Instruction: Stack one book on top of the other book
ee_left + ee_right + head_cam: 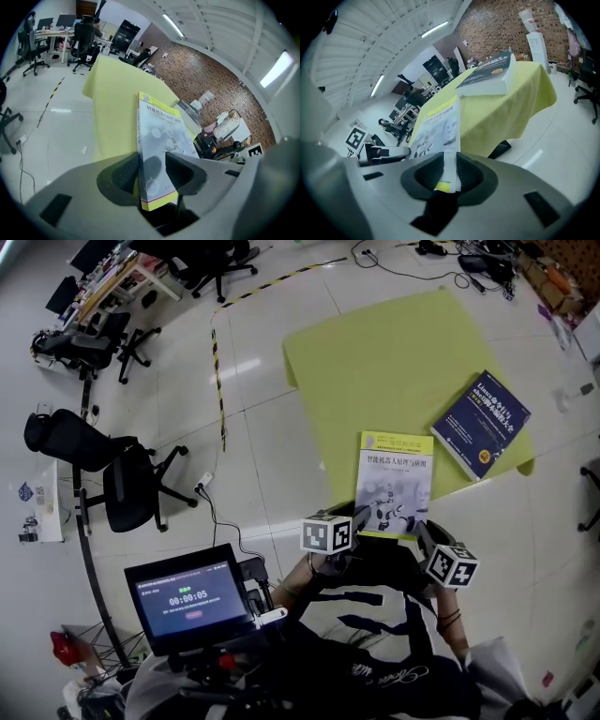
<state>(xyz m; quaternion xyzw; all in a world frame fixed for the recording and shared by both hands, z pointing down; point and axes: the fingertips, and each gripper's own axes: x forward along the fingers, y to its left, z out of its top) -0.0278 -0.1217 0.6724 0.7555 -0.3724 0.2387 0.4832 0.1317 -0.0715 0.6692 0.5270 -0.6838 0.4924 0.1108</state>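
While both grippers share one load, the left gripper (152, 172) is clamped on the near left corner of the light-covered book (394, 479) and the right gripper (449, 169) on its near right corner (jaws narrow, pads on the covers), probably to keep it level. It overhangs the yellow desk's (375, 362) near edge; the blue book (480, 424), the likely target, lies well apart, far right.

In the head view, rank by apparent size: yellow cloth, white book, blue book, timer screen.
1. yellow cloth
2. timer screen
3. white book and blue book: near alike; the white one looks slightly bigger, but is nearer the camera.
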